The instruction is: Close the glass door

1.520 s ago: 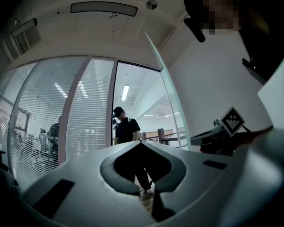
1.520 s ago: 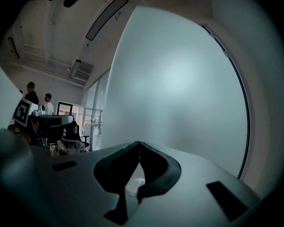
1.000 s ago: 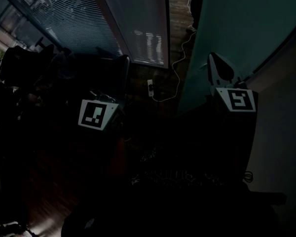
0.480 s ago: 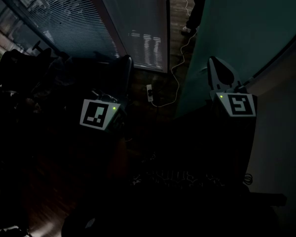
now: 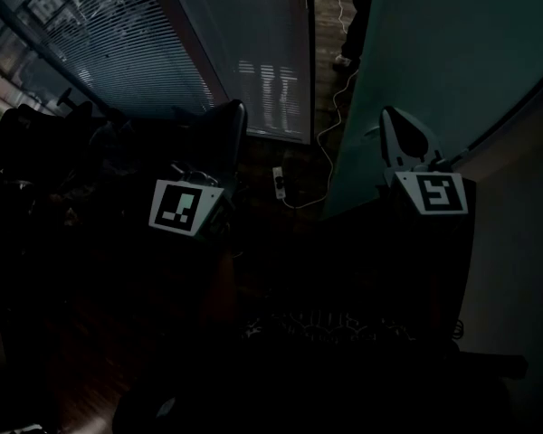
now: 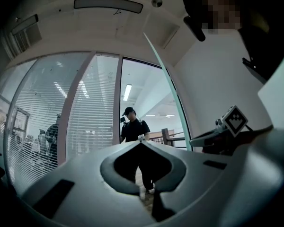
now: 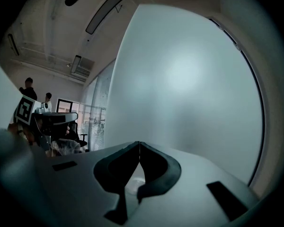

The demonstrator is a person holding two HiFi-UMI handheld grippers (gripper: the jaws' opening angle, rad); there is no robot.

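Two tools: left tool (image 6: 141,143) pressed together; right tool (image 7: 139,143) pressed together, facing glass door (image 7: 189,79).

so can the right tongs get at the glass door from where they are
Probably yes. The right tongs, tips together and empty, point straight at the frosted glass door, which fills the right gripper view with nothing in between. Whether they touch it is unclear.
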